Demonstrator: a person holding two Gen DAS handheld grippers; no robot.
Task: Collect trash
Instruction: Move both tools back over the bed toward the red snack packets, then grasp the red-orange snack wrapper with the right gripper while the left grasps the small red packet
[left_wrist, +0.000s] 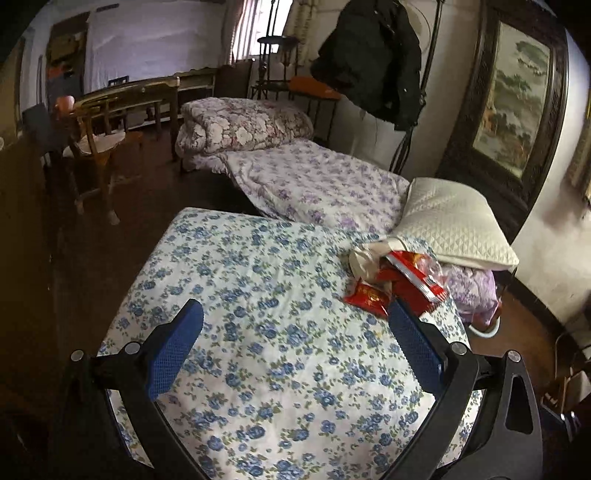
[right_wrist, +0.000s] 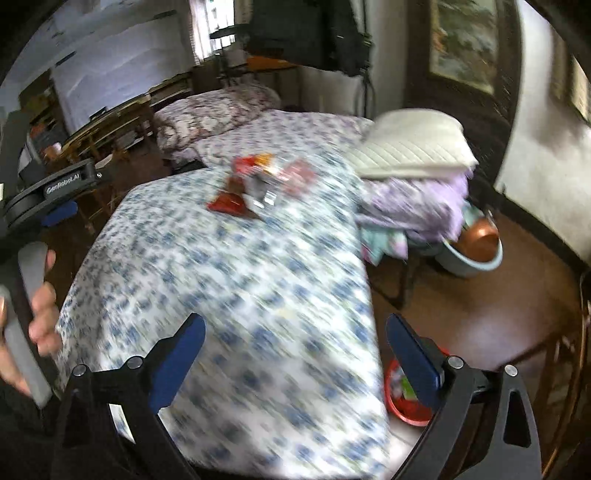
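Note:
A heap of red snack wrappers (left_wrist: 402, 282) lies on the blue-flowered bed sheet (left_wrist: 258, 332), beside a white quilted pillow (left_wrist: 454, 225). My left gripper (left_wrist: 295, 325) is open and empty, above the sheet, its right finger close to the wrappers. In the blurred right wrist view the same wrappers (right_wrist: 258, 181) lie far ahead on the sheet (right_wrist: 229, 280). My right gripper (right_wrist: 295, 343) is open and empty over the bed's near edge. A red bin (right_wrist: 402, 398) holding some trash stands on the floor behind its right finger.
A purple-flowered bed (left_wrist: 314, 177) with a folded quilt (left_wrist: 240, 123) lies beyond. A wooden chair (left_wrist: 92, 144) and desk stand at left. A basin with a copper bowl (right_wrist: 476, 247) sits on the floor by the pillow. The left gripper's body (right_wrist: 55, 188) and a hand show at left.

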